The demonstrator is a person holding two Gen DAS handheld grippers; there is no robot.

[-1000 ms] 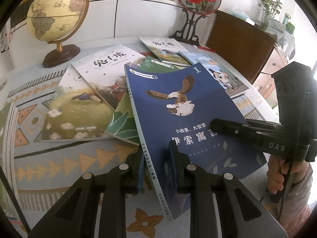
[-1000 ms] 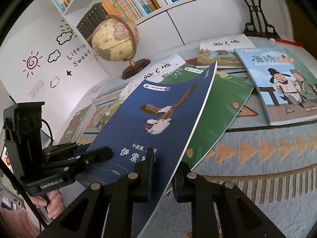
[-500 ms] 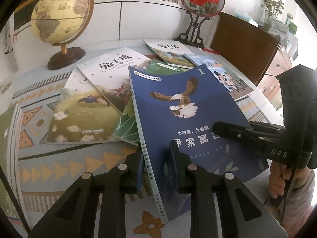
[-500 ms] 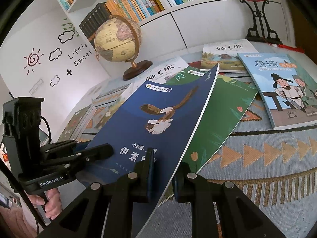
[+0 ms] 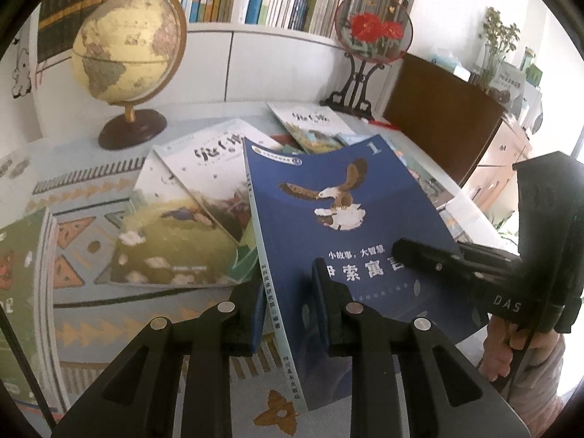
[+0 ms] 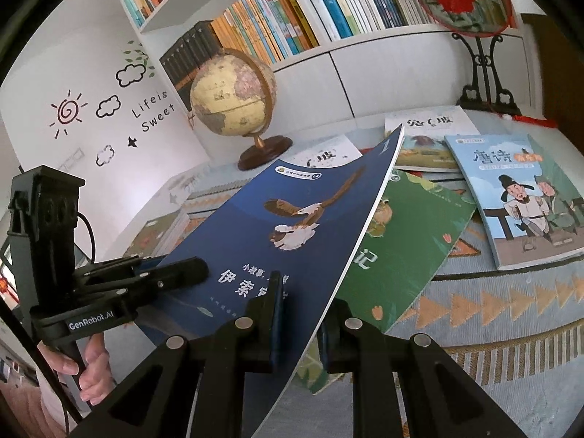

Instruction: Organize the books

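Blue eagle book (image 5: 339, 226) is held tilted above the scattered books on the patterned tablecloth (image 6: 511, 314) — clamped at its spine edge by the left gripper (image 5: 288, 306), at its page edge by the right gripper (image 6: 303, 310), both levelled forward.

Bare patterned cloth (image 5: 91, 314) left of the blue book (image 5: 339, 226) gives room; beyond it, overlapping books (image 5: 204, 189) and the globe (image 5: 124, 58) block things.

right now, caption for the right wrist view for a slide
Both hand-held grippers, right and left, lift the blue book off the green book.
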